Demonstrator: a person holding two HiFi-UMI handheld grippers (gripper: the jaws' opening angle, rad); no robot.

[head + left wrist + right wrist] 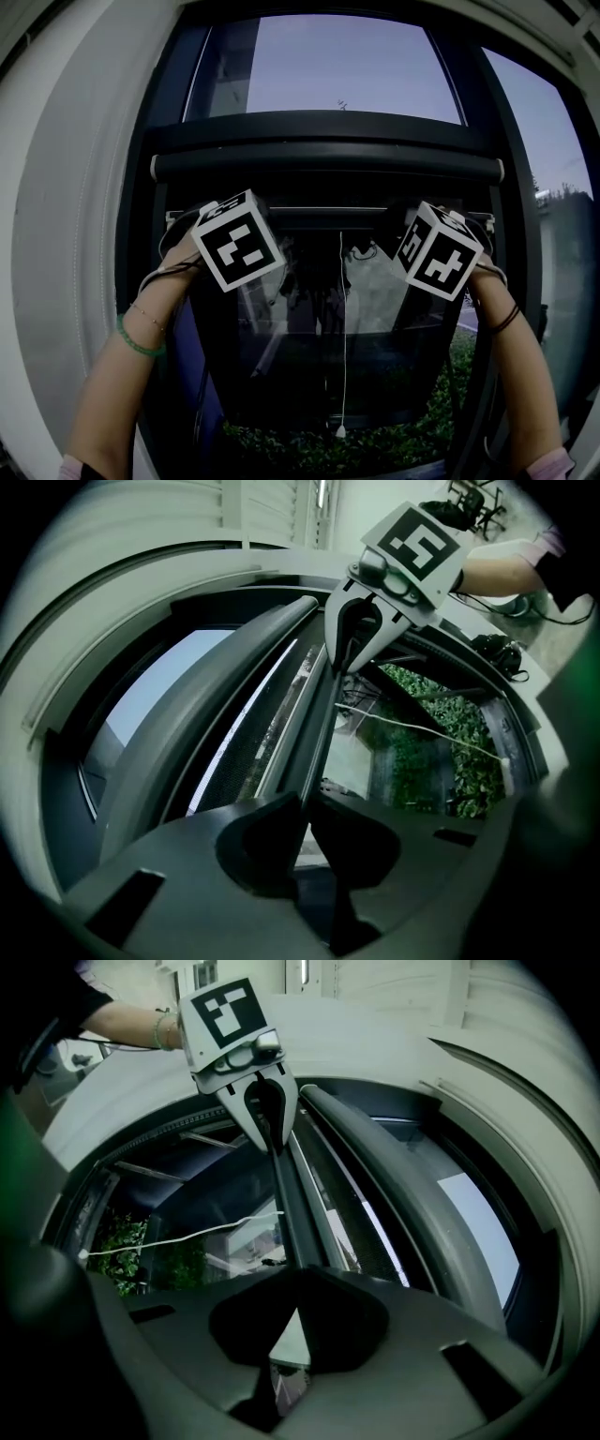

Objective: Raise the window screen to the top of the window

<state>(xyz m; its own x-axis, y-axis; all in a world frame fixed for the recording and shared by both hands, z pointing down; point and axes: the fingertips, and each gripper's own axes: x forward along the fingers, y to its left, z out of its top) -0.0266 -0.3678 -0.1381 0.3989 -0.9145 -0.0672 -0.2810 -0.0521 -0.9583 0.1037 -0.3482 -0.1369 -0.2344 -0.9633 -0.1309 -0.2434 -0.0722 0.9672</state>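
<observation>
Head view looks at a dark window frame (150, 150) with the roller housing (328, 169) across it, pale sky above and hedge (375, 448) below. The screen's bottom bar (337, 217) sits just under the housing, with only a narrow dark strip between them, so little travel is left upward. Below the bar the pane is uncovered, and a thin pull cord (341, 328) hangs down the middle to a small end piece near the sill.

Left gripper view shows the left gripper (305, 810) with its jaws drawn in around the bar's thin edge, pads pressed to it. The bar runs away from there with a band of mesh (234, 761) beside it. Right gripper view shows the right gripper (295, 1305) likewise, its tips meeting on the bar's other end.

Both forearms reach up and forward, spread well apart. The left hand (178, 251), with a green wristband (136, 342), and the right hand (483, 267) hold the tools about level at the same height.
</observation>
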